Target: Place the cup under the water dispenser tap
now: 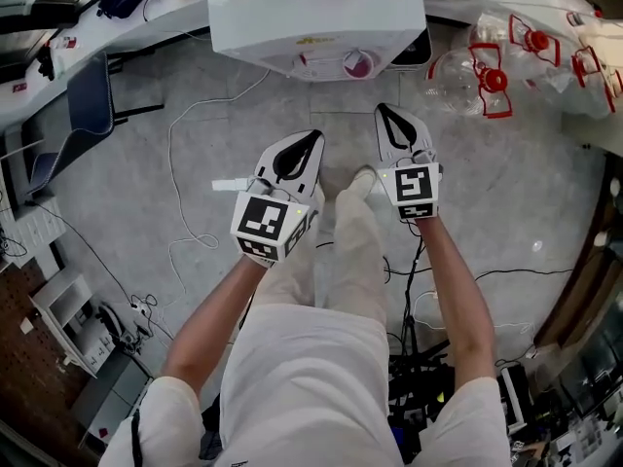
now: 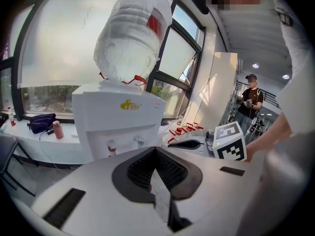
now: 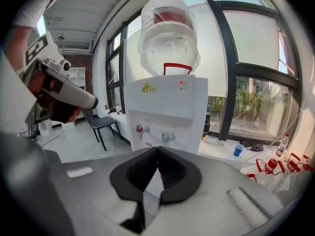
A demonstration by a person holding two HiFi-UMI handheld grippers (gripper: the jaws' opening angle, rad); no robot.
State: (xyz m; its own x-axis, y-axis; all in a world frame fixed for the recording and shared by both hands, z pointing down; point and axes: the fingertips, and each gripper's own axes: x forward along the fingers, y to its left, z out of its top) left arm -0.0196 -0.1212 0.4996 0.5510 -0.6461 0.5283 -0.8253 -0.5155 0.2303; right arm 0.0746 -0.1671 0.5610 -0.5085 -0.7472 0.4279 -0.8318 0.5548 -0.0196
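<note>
The white water dispenser [image 1: 311,17] stands ahead of me with a big bottle [image 3: 170,31] upside down on top. Its red tap [image 3: 141,129] and blue tap [image 3: 167,137] show on the front panel, just above my jaw tips. A small blue cup [image 3: 238,150] stands on the window sill to the right of the dispenser. My left gripper [image 1: 316,134] and right gripper [image 1: 382,107] hang side by side in front of the dispenser, both pointing at it. Each has its jaws shut with nothing between them. A round pink thing [image 1: 358,63] sits at the dispenser's front; what it is I cannot tell.
Several empty clear bottles with red handles [image 1: 487,66] lie on the floor to the right. A dark chair [image 1: 88,95] stands at the left by a white desk. Cables [image 1: 185,241] trail over the grey floor. Another person [image 2: 252,102] stands far off to the right.
</note>
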